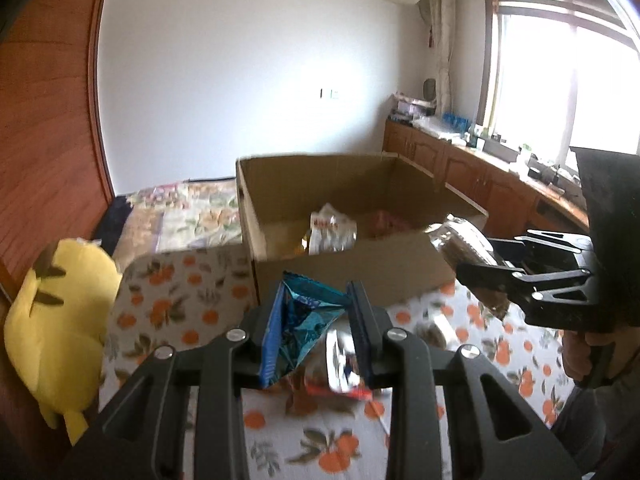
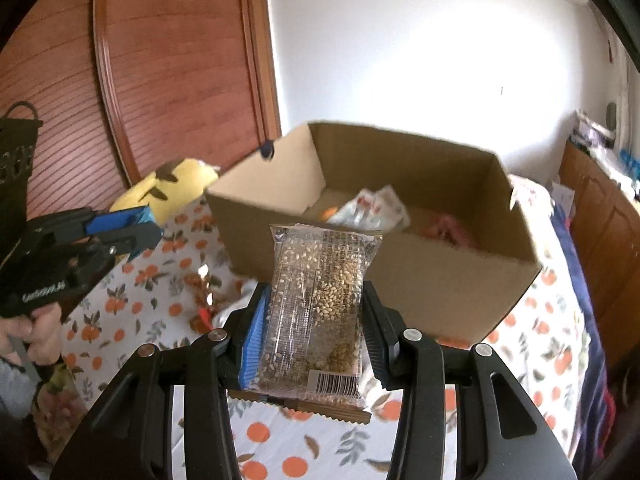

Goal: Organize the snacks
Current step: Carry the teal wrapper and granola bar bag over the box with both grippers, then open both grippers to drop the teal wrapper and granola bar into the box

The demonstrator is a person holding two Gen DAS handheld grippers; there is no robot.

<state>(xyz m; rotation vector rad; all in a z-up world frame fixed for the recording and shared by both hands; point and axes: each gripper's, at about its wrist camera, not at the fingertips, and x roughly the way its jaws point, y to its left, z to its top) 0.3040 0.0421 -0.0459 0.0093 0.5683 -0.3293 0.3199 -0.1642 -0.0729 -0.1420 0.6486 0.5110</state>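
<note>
On the bed with the orange-printed sheet [image 2: 120, 320] stands the open brown cardboard box [image 2: 420, 276], with white and pink packets inside. Only the left view shows the window [image 1: 560, 80] and the wooden cabinets [image 1: 460, 160]. The left gripper [image 1: 316, 332] pinches a crumpled blue foil snack bag [image 1: 308, 316]. The right gripper [image 2: 316, 328] pinches a clear sesame bar packet [image 2: 320, 308], whose barcode only the right view shows, in front of the box.

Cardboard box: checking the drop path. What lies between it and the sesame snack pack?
Nothing: in the right wrist view only orange-print cloth lies between sesame snack pack and cardboard box.
</note>
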